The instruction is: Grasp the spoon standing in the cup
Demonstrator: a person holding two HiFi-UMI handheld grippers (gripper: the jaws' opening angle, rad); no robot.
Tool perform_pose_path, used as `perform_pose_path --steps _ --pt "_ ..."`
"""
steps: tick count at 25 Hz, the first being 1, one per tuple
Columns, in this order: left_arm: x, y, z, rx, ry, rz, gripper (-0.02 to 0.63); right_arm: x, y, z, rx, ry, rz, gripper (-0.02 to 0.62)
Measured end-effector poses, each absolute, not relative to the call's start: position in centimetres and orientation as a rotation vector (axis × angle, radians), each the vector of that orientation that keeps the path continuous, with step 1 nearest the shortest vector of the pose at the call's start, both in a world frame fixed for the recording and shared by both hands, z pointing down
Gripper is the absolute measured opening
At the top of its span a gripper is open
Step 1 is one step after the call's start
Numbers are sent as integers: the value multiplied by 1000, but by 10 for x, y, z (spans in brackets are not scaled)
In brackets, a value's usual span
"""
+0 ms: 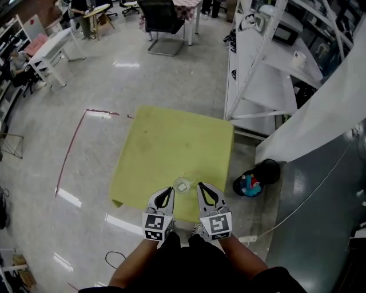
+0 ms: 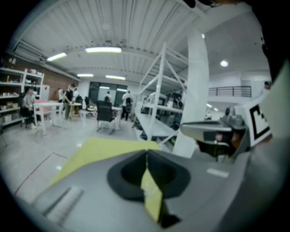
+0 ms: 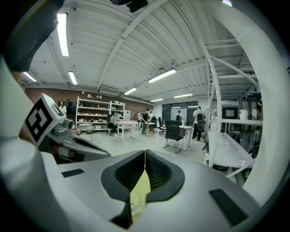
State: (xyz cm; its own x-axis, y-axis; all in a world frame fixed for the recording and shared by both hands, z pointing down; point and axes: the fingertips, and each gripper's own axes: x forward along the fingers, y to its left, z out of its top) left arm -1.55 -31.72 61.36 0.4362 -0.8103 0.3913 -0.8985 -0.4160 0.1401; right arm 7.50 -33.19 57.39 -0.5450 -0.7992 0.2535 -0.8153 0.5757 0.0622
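The left gripper (image 1: 170,190) and right gripper (image 1: 201,187), both clenched and empty, flank the cup (image 1: 182,185) at the table's (image 1: 171,143) near edge. One should open before lowering onto the spoon.

Glossy grey floor (image 1: 114,86) with a red tape line (image 1: 71,150). White shelving (image 1: 269,63) on the right, a black chair (image 1: 163,17) and white table (image 1: 54,46) farther back, strip lights (image 3: 161,75) overhead.

Cup (image 1: 182,185): contents too small to resolve. In the right gripper view, the fingers (image 3: 158,174) hide most of it.
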Motion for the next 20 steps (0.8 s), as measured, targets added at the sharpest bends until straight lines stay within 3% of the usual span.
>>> perform_pose_path --steps 10,20 --pt "-16 -341 514 2573 -1635 345 11 76 -358 491 1439 -2606 -113 8" --pt "-24 -347 484 2584 -1672 239 12 96 -363 455 1460 -2625 -172 8"
